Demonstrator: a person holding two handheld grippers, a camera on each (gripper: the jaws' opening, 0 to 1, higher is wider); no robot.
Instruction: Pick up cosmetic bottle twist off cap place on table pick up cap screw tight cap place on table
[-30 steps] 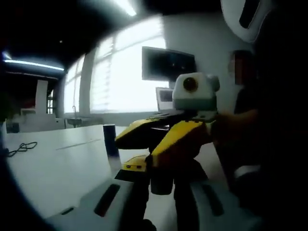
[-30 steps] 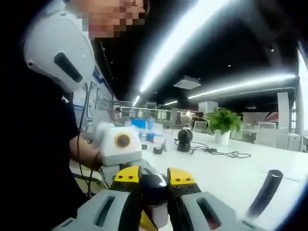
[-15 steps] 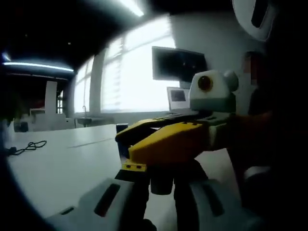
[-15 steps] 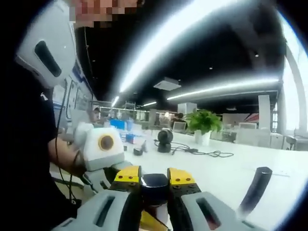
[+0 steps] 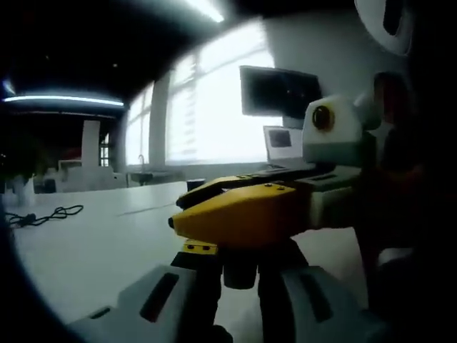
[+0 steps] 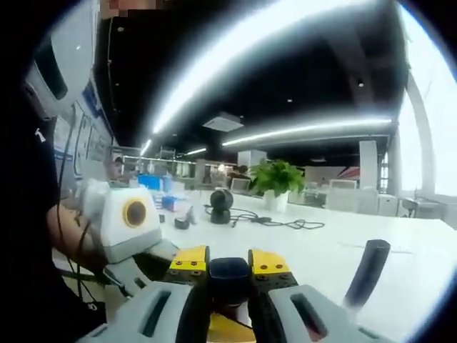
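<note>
In the left gripper view my left gripper is shut on a small dark cosmetic bottle, held upright between its grey jaws. The yellow right gripper comes in from the right and lies level across the bottle's top, hiding the cap. In the right gripper view my right gripper is shut on the dark cap, its yellow-tipped jaws on either side. The left gripper reaches in from the left beneath the cap. The bottle's body is hidden there.
A white table stretches ahead. A tall dark tube stands on it to the right. Farther off are a potted plant, a round black device, cables and a monitor. The person's arm and torso are close by.
The right gripper has rolled in the left gripper view, from slanted to level across the bottle top. Both views drifted sideways, and the tall dark tube has slipped behind the yellow gripper.
</note>
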